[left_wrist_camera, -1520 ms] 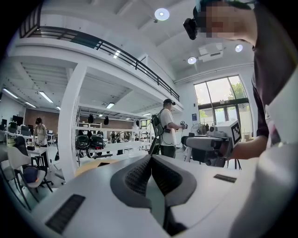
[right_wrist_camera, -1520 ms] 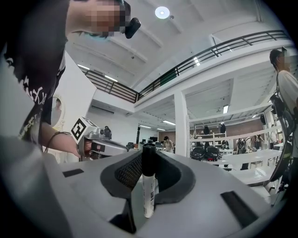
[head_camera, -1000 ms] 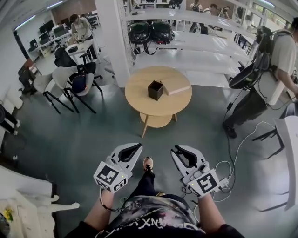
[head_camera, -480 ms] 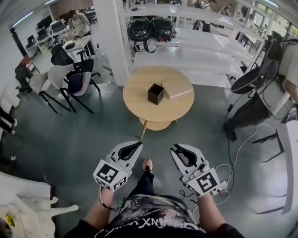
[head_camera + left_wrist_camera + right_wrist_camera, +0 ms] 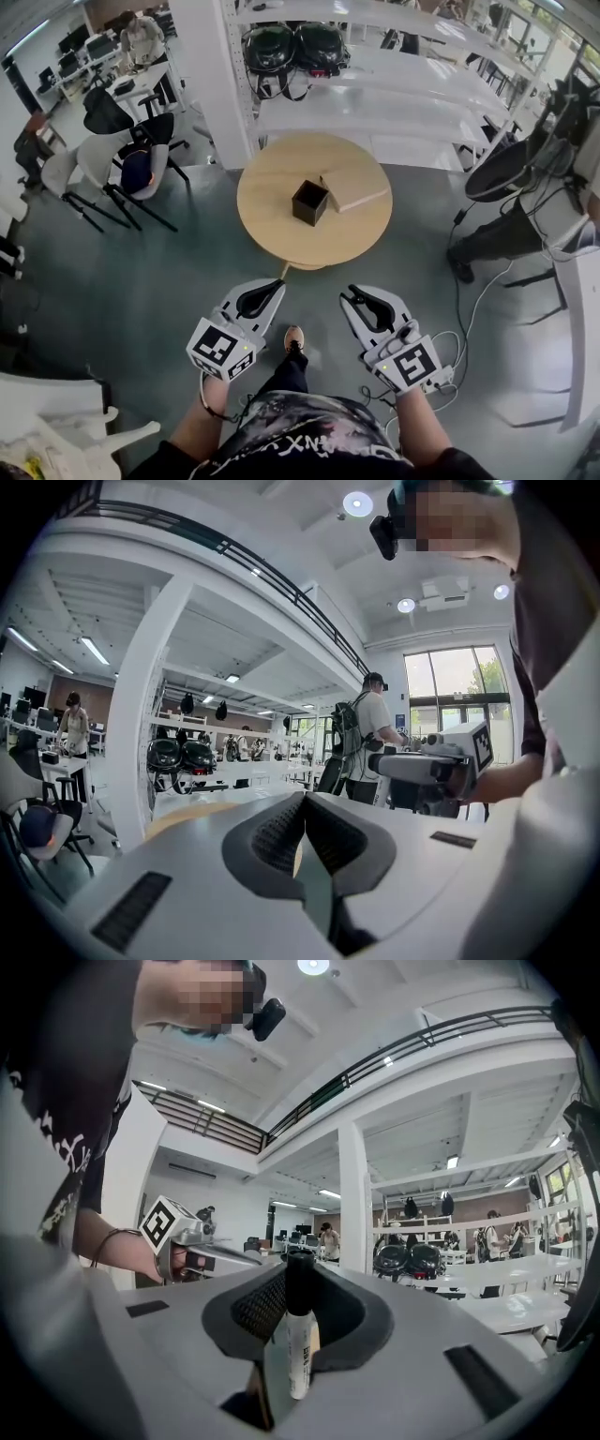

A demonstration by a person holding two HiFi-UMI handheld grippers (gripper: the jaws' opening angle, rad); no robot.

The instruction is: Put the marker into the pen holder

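grey floor runs to one round wooden bench [image 5: 277, 220] carrying one black pen holder [image 5: 309, 202] and one flat tan box [image 5: 354, 190] just beside it. the right gripper [image 5: 354, 298] has its fingers clamped on the single marker [image 5: 298, 1330] — upright, black cap up, label print too small to read, hard to make out from the head view. the left gripper [image 5: 270, 289] has its fingers together, empty.

A flat tan box [image 5: 354, 190] lies on the round wooden table [image 5: 272, 220]. Beyond the table, two dark helmets [image 5: 268, 47] hang on white shelving [image 5: 394, 117]. Chairs [image 5: 94, 164] stand to its left.
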